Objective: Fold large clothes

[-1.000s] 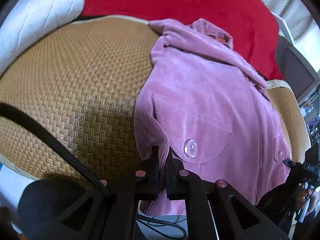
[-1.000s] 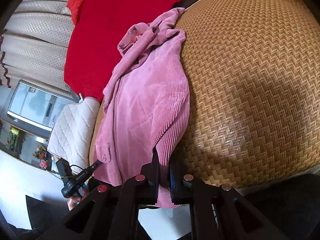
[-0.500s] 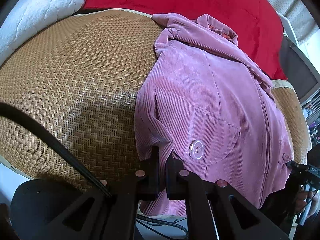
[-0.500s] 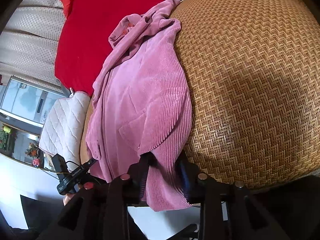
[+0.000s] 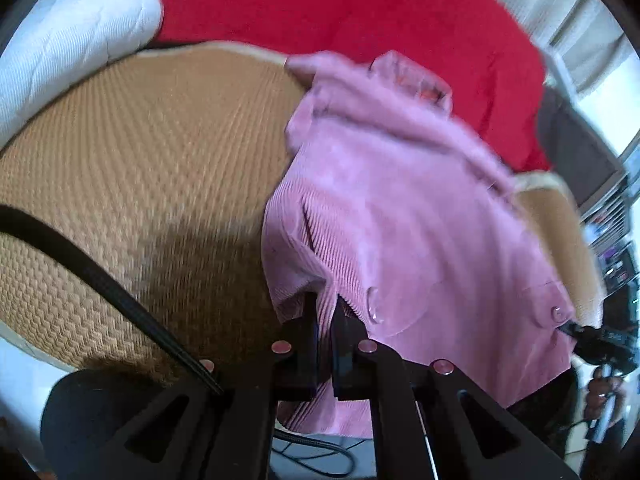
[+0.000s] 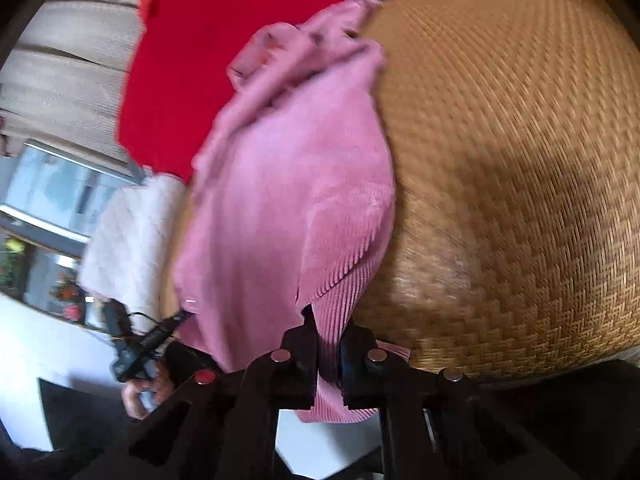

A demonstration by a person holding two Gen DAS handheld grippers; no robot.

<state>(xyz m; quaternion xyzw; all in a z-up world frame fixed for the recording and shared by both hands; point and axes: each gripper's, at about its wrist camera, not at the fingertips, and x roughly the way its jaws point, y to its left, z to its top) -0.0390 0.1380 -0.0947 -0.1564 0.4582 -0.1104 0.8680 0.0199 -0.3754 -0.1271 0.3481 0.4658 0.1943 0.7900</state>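
A pink corduroy jacket [image 5: 400, 216] lies stretched along a woven straw mat [image 5: 140, 184], collar at the far end near a red blanket. My left gripper [image 5: 325, 312] is shut on the jacket's near hem, beside a pocket flap with a clear button [image 5: 372, 304]. In the right wrist view the same jacket [image 6: 296, 184] runs away from me, and my right gripper [image 6: 328, 328] is shut on its other hem corner. The hem hangs down below both pairs of fingers. Both views are blurred by motion.
A red blanket [image 5: 340, 8] covers the far end of the mat. A white quilted pillow [image 5: 68, 44] lies at the far left, also in the right wrist view [image 6: 128, 240]. The straw mat [image 6: 520, 160] spreads wide to the right. A black cable [image 5: 100, 280] crosses the left view.
Both grippers pulled back and lifted the hem, drawing the jacket toward the mat's near edge. The right gripper's fingers, spread around the hem half a second ago, have closed on it.
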